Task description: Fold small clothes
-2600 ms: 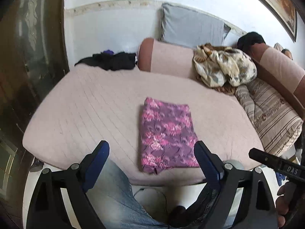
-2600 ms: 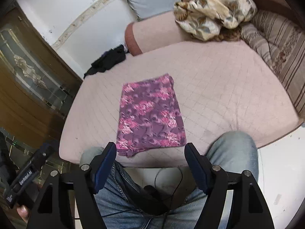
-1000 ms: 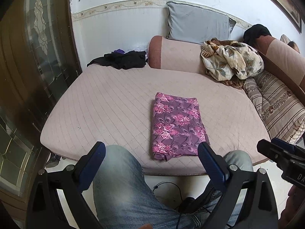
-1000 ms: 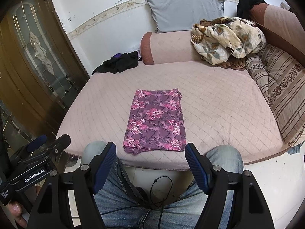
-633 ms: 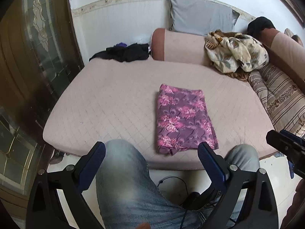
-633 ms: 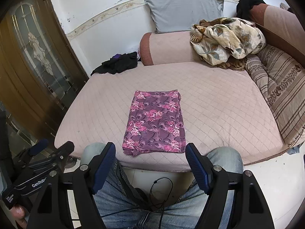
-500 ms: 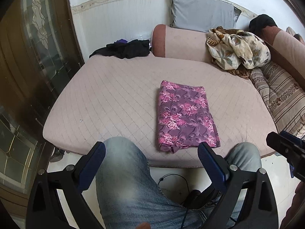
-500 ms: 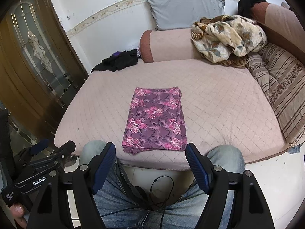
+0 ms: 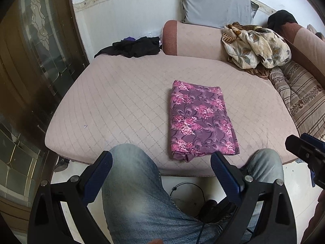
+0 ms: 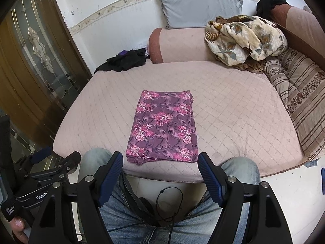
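My left gripper (image 9: 161,160) and right gripper (image 10: 160,161) gape wide (both empty) below the folded floral cloth (image 10: 163,127) at mid-frame.

Folded cloth (image 10: 163,127) on mattress (image 10: 233,118) near front edge, pillow (image 10: 198,6) behind bolster (image 10: 178,45), blanket (image 10: 241,38) at right

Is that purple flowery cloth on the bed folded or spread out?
Folded: the purple floral cloth lies as a neat rectangle, layered edges showing at its near end.

The striped cushion (image 10: 300,101) runs off the right edge, and the floral blanket (image 10: 241,38) hides the bolster's (image 10: 178,44) right end.
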